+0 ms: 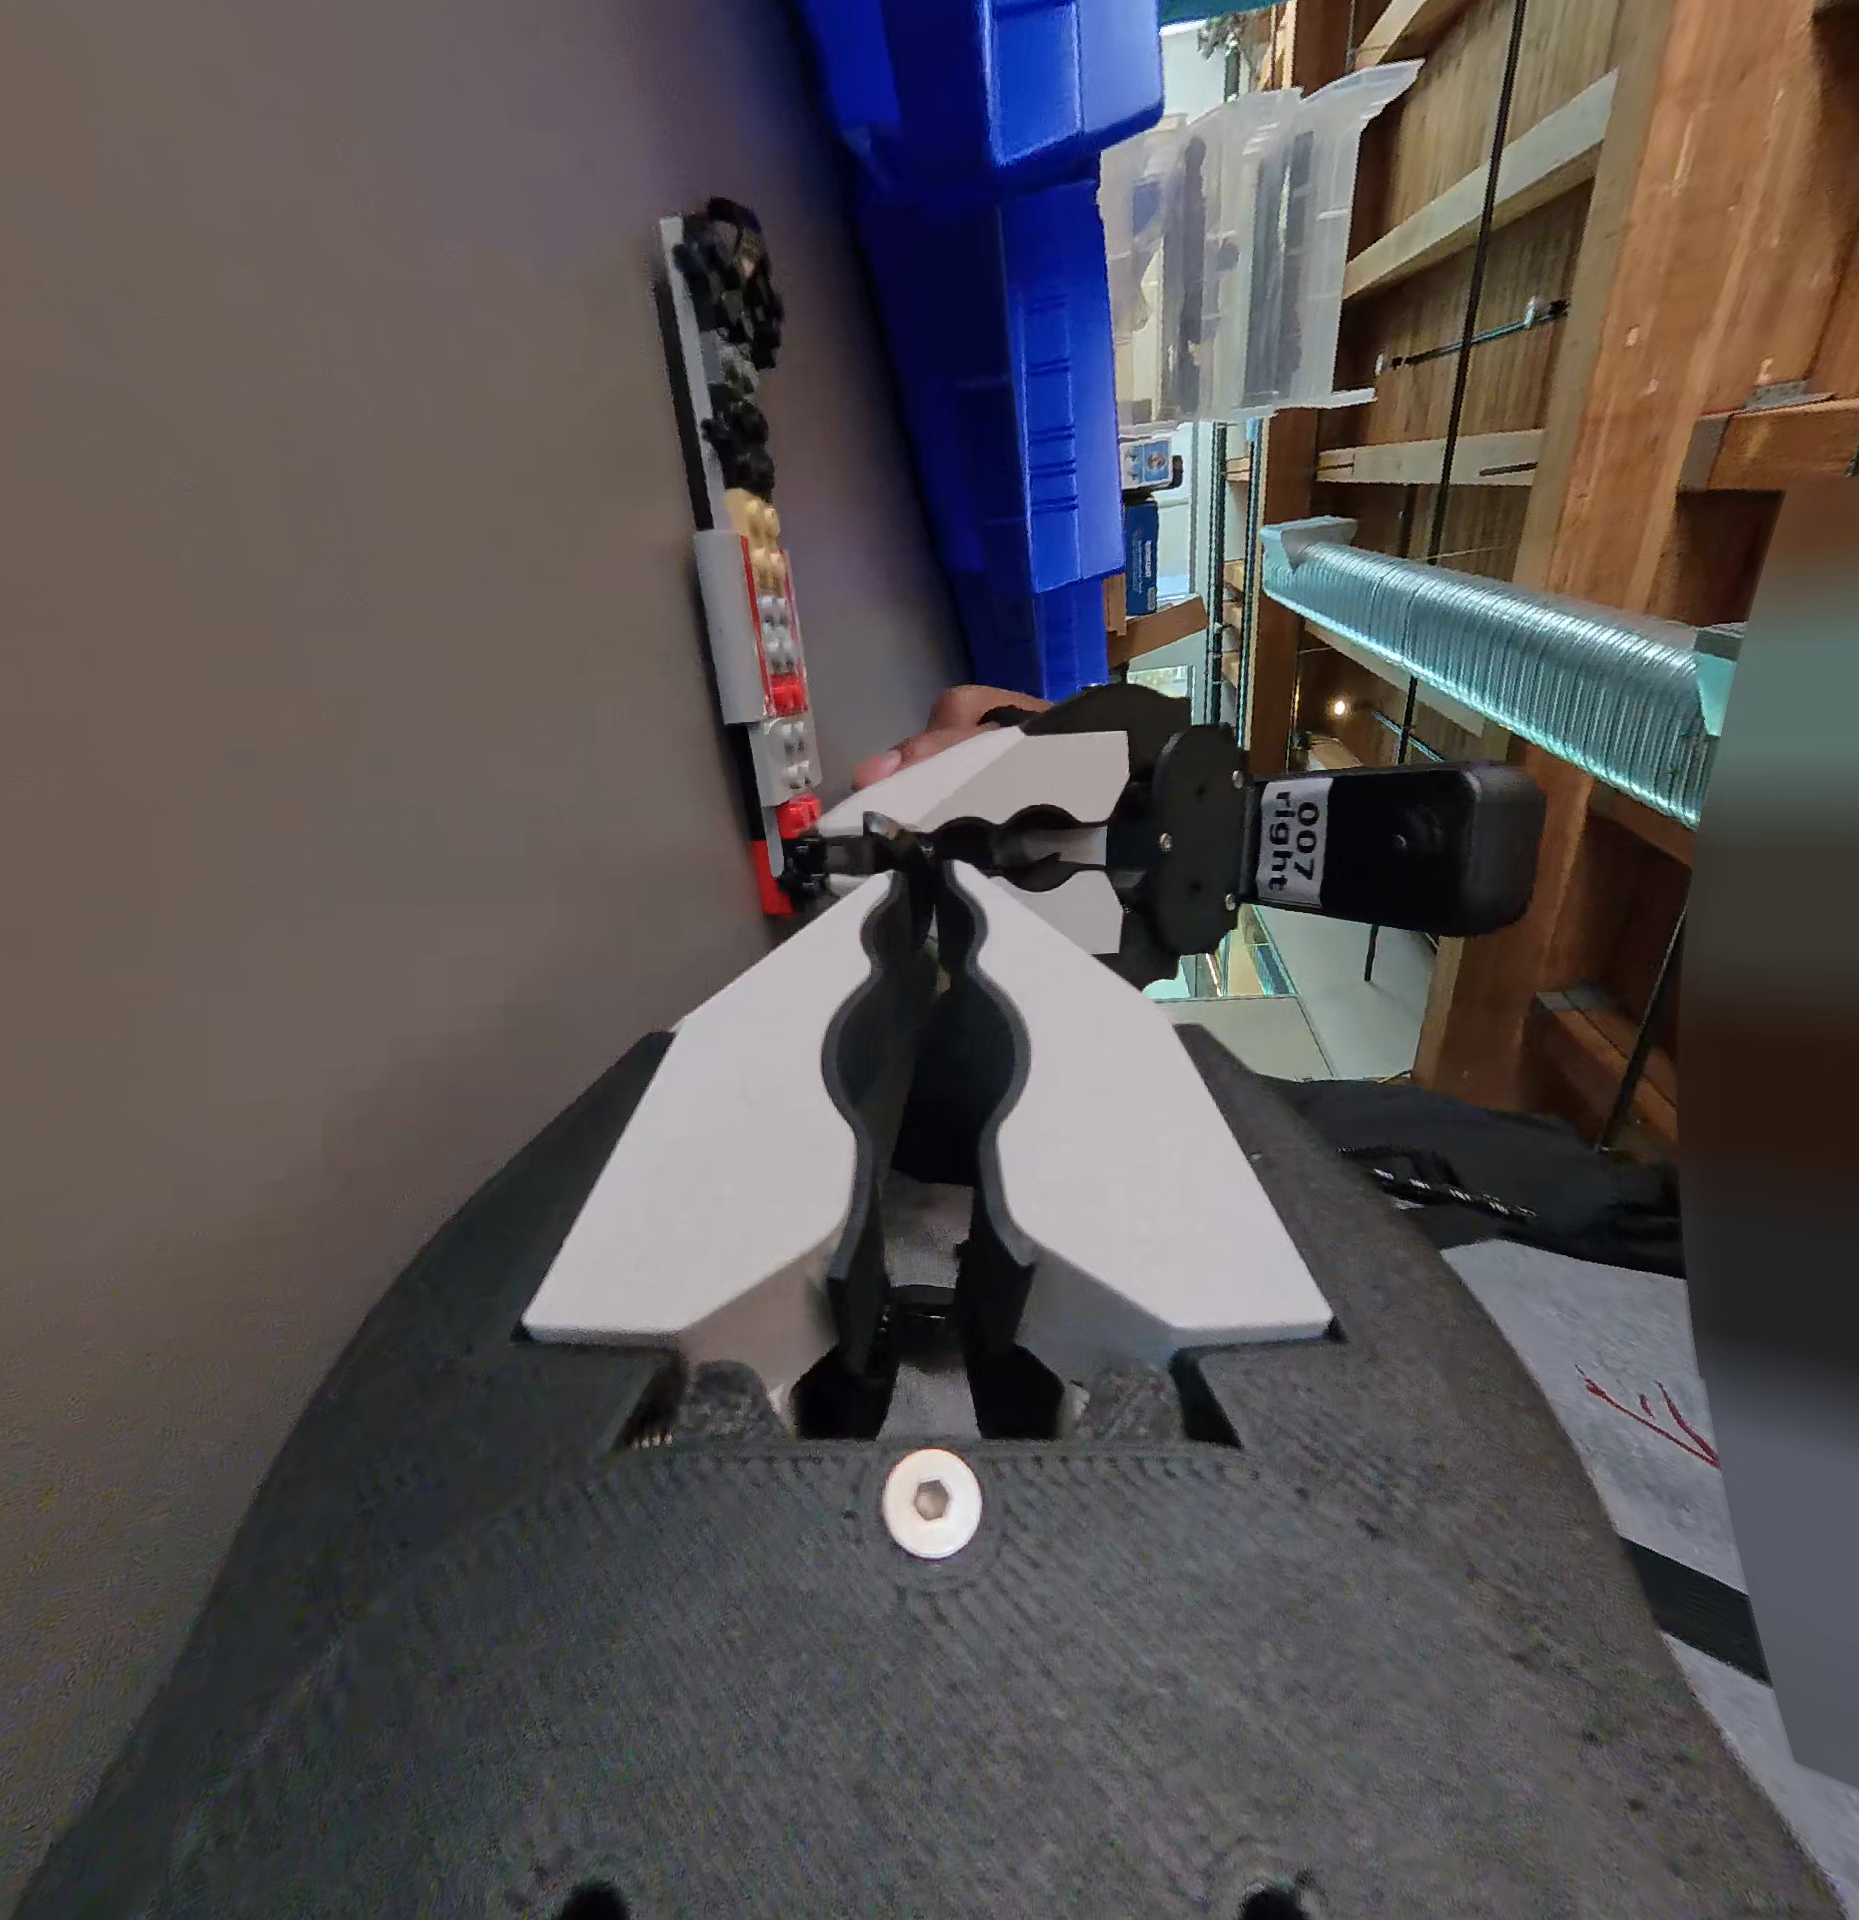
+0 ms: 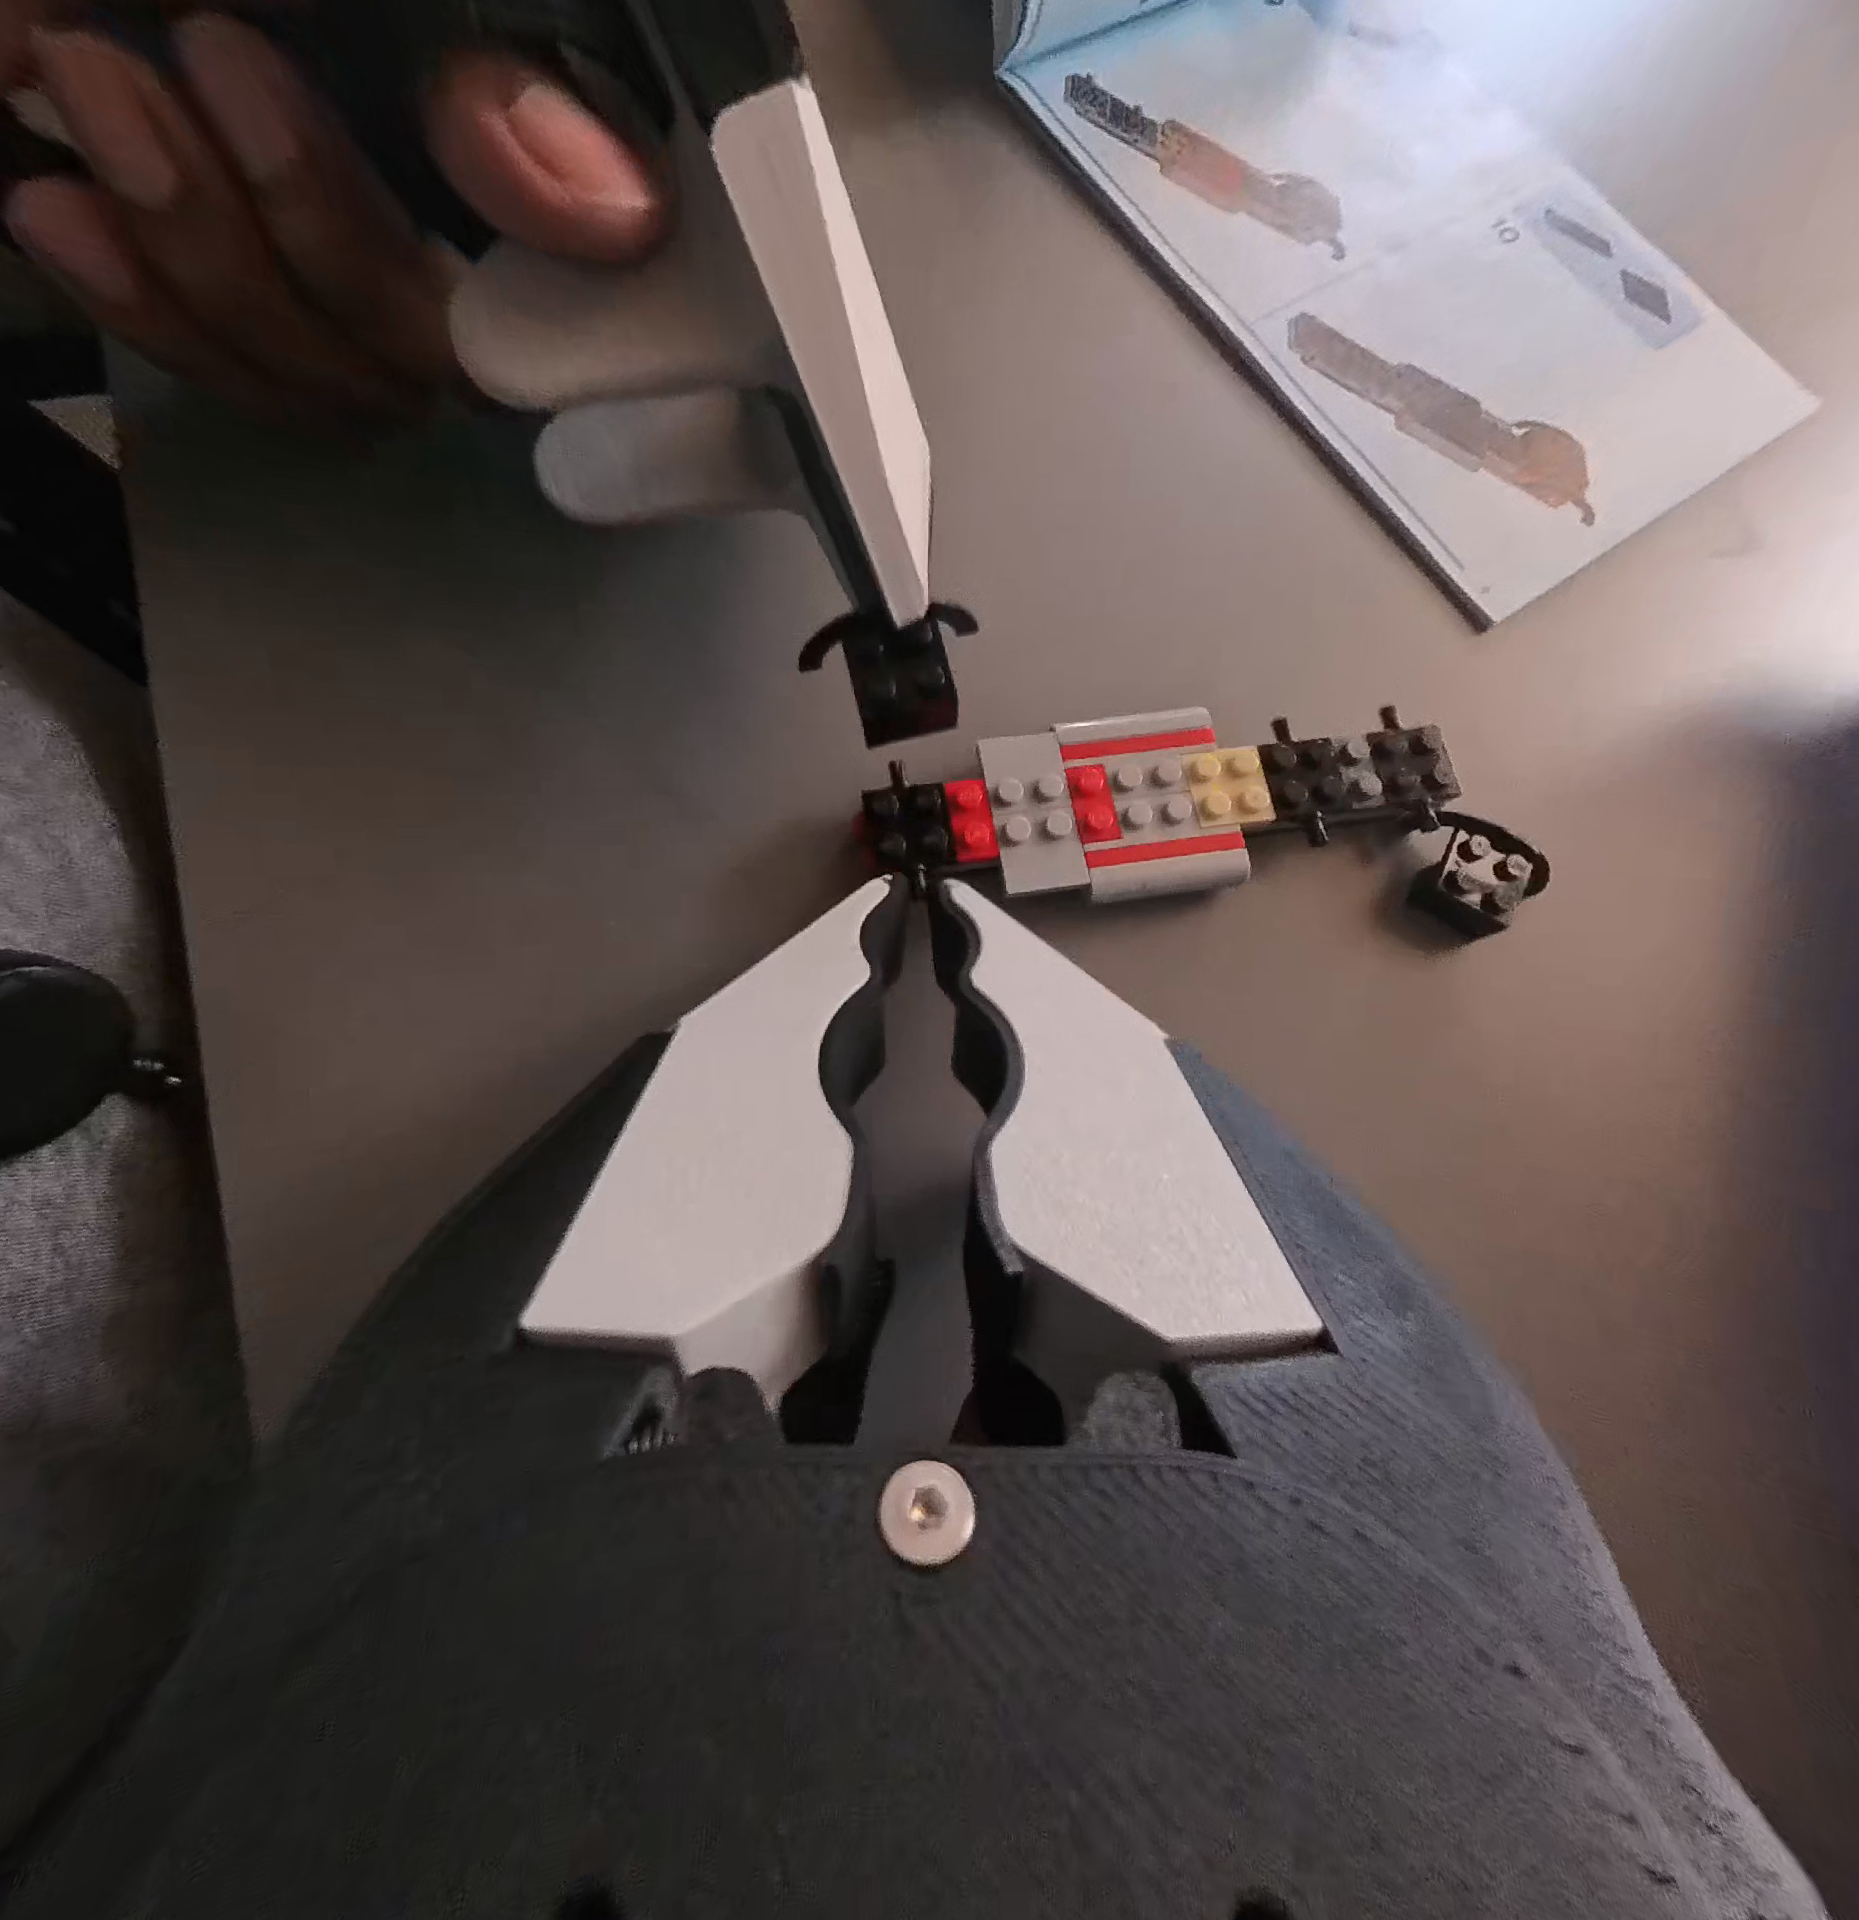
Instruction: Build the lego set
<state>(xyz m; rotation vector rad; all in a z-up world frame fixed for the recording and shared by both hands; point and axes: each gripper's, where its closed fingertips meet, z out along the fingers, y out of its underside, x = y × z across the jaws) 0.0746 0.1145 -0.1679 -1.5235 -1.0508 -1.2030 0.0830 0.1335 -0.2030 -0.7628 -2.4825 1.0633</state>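
The long lego model (image 2: pixel 1112 805), a flat row of black, red, grey and tan plates, lies on the grey table (image 2: pixel 489 748). My right gripper (image 2: pixel 917 883) is shut on a small black peg at the model's black left end. My left gripper (image 2: pixel 899 623) comes down from above, shut on a black wheel-arch brick (image 2: pixel 904 691), held just above and left of that same end. In the left wrist view the model (image 1: pixel 759 582) runs up the frame, my left gripper (image 1: pixel 920 873) is shut on the black brick (image 1: pixel 889 836), and the right gripper (image 1: pixel 831 852) meets it from the right.
A second black wheel-arch piece (image 2: pixel 1476 873) lies loose at the model's right end. An open instruction booklet (image 2: pixel 1424 312) lies at the back right. Blue bins (image 1: pixel 987 312) and clear containers (image 1: pixel 1247 239) stand behind the table. The table edge runs down the left (image 2: pixel 187 935). My right fingertips sit around 5 centimeters from my left ones.
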